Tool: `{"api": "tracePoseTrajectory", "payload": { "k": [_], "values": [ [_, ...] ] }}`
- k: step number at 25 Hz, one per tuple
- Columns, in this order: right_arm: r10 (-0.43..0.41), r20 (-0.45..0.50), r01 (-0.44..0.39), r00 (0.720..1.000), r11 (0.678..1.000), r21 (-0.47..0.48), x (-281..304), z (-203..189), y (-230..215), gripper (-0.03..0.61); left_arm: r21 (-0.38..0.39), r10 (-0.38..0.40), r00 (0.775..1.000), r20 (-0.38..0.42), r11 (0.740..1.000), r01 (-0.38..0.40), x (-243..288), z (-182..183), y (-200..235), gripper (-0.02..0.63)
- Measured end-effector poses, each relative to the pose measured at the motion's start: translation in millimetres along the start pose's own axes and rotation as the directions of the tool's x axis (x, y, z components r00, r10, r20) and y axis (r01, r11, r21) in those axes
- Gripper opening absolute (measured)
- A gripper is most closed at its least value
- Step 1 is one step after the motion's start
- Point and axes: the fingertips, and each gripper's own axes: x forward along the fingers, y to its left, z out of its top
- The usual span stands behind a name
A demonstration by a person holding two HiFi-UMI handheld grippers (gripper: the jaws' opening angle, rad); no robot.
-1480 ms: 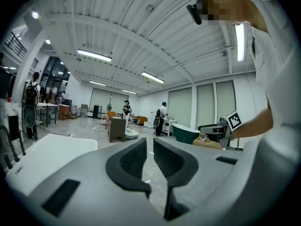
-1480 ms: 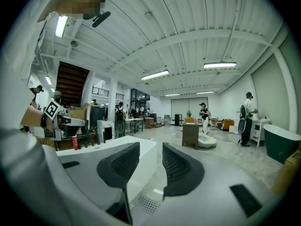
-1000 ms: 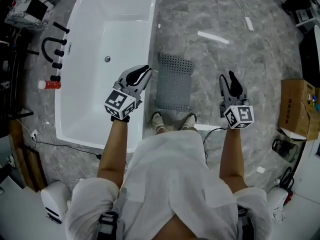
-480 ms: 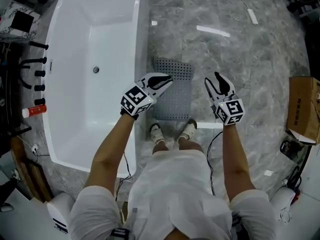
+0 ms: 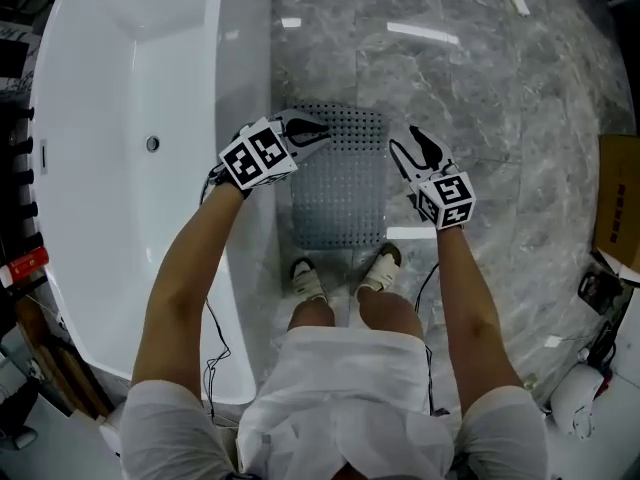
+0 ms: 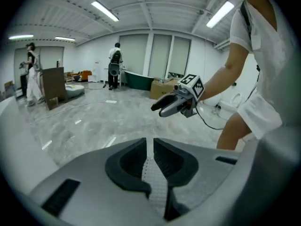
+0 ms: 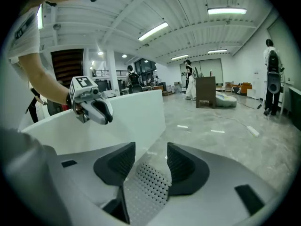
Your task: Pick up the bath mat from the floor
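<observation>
The grey perforated bath mat [image 5: 340, 183] lies flat on the marble floor beside the white bathtub [image 5: 120, 88]. My left gripper [image 5: 318, 131] hovers over the mat's far left corner, jaws shut with nothing held; in its own view the jaws [image 6: 151, 147] meet on a thin slit. My right gripper [image 5: 405, 146] hangs over the mat's right edge, its jaws opening. In the right gripper view the mat [image 7: 146, 185] shows below the gap between the jaws [image 7: 151, 157], untouched by the pads. Each gripper sees the other: right [image 6: 162, 108], left [image 7: 104, 117].
The person's sandalled feet [image 5: 305, 278] stand at the mat's near edge. The tub wall [image 7: 136, 112] runs close along the mat's left side. A cardboard box [image 5: 620, 203] sits far right, a red bottle [image 5: 25, 265] far left. People stand far off across the hall.
Both grippers have moved forward from above the person's feet to over the mat. The right jaws have spread wider. The left jaws stay shut.
</observation>
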Motion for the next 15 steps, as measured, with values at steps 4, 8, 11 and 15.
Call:
{"api": "tracePoseTrajectory", "payload": {
  "k": [4,8,11,15],
  "values": [
    [-0.004,-0.087,0.007,0.996,1.0,0.029,41,-64,-27,0.232,0.135,-0.01,0.985,-0.172,0.99,0.033,18,-27,28,0.055],
    [-0.006,-0.208,0.018,0.978,0.998,0.056,83,-134,-49,0.245,0.143,-0.099,0.927,-0.361,0.977,0.16,32,-63,36,0.084],
    [-0.005,-0.324,0.029,0.946,0.997,0.071,113,-186,-61,0.245,0.097,-0.179,0.877,-0.447,0.964,0.247,39,-93,30,0.084],
    [-0.003,-0.483,0.062,0.875,0.993,0.105,145,-248,-83,0.255,0.067,-0.214,0.784,-0.582,0.949,0.308,36,-122,27,0.084]
  ]
}}
